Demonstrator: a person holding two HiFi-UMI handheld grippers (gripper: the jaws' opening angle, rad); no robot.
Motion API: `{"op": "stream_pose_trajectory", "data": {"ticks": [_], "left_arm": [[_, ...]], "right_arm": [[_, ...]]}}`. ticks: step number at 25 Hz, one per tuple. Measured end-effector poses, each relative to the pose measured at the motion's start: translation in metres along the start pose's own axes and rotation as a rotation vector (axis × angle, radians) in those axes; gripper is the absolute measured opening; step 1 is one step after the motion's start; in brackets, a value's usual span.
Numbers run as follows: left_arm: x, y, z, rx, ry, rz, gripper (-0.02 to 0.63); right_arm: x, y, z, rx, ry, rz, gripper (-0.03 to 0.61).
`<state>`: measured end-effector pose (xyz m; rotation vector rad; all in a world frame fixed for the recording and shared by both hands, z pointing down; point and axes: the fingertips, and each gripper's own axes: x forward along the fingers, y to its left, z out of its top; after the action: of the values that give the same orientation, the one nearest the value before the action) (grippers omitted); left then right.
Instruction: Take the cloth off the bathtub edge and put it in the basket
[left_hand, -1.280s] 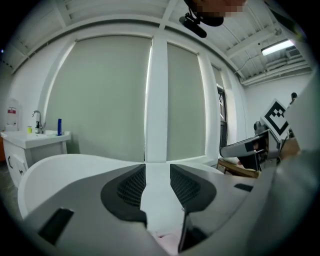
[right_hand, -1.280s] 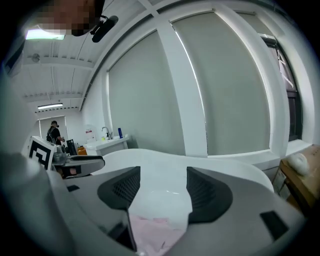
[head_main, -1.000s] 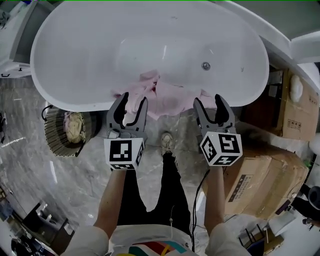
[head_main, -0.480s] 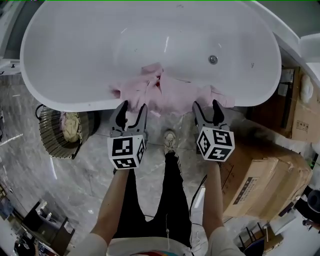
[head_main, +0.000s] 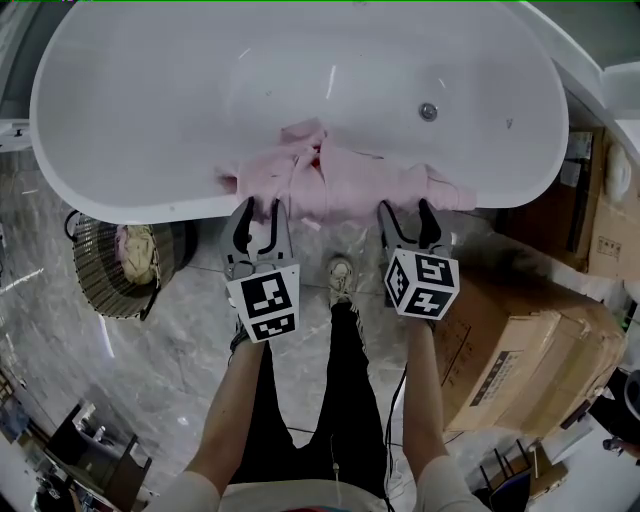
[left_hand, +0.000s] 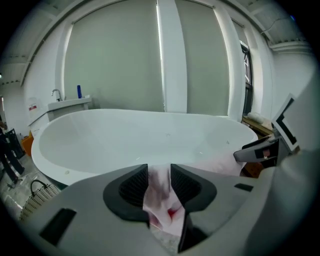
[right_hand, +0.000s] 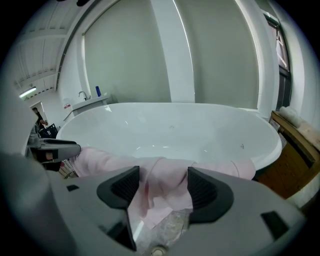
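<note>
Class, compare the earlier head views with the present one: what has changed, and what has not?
Both tongs moved in on the cloth. The left tongs have just been closing with a fold between them, though no firm pinch is visible. The right tongs stand open at another fold. The cloth stays draped over the bathtub edge, and the basket is unmoved.

Right gripper (right_hand: 162, 175) at the tub (right_hand: 170, 132) rim, pink cloth (right_hand: 160, 195) in its gap
The jaws stand wide apart, and the cloth draped over the near rim hangs down between them, its folds close to both pads without being pinched. Marbled floor (right_hand: 172, 227) shows just under the hem. A brown box (right_hand: 296, 165) sits at the right, and a blue bottle (right_hand: 98, 91) stands on the far ledge.
</note>
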<state>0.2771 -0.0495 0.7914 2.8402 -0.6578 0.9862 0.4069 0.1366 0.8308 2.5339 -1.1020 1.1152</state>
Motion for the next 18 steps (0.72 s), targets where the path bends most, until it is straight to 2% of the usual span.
{"op": "stream_pose_trajectory", "data": {"ticks": [2, 5, 7, 8, 10, 14, 18], "left_arm": [[0.0, 0.003, -0.001, 0.02, 0.002, 0.02, 0.127], [0.0, 0.003, -0.002, 0.06, 0.011, 0.009, 0.117], [-0.001, -0.002, 0.0, 0.02, 0.023, -0.038, 0.118], [-0.001, -0.005, 0.001, -0.01, 0.031, -0.066, 0.129], [0.0, -0.012, 0.002, -0.03, 0.049, -0.086, 0.21], [0.003, -0.012, -0.004, 0.091, 0.054, 0.004, 0.225], [0.003, -0.011, -0.005, 0.081, 0.077, 0.037, 0.225]], "right_arm": [[0.0, 0.0, 0.0, -0.002, 0.006, -0.001, 0.293], [0.0, -0.001, 0.0, -0.004, 0.012, -0.004, 0.292], [0.0, -0.001, 0.0, -0.005, 0.012, -0.003, 0.292], [0.0, -0.002, 0.0, -0.005, 0.011, -0.002, 0.293], [-0.001, -0.002, 0.0, -0.007, 0.01, -0.003, 0.293], [-0.001, 0.0, -0.001, -0.009, 0.011, -0.002, 0.293], [0.0, -0.001, -0.001, -0.013, 0.011, 0.002, 0.293]]}}
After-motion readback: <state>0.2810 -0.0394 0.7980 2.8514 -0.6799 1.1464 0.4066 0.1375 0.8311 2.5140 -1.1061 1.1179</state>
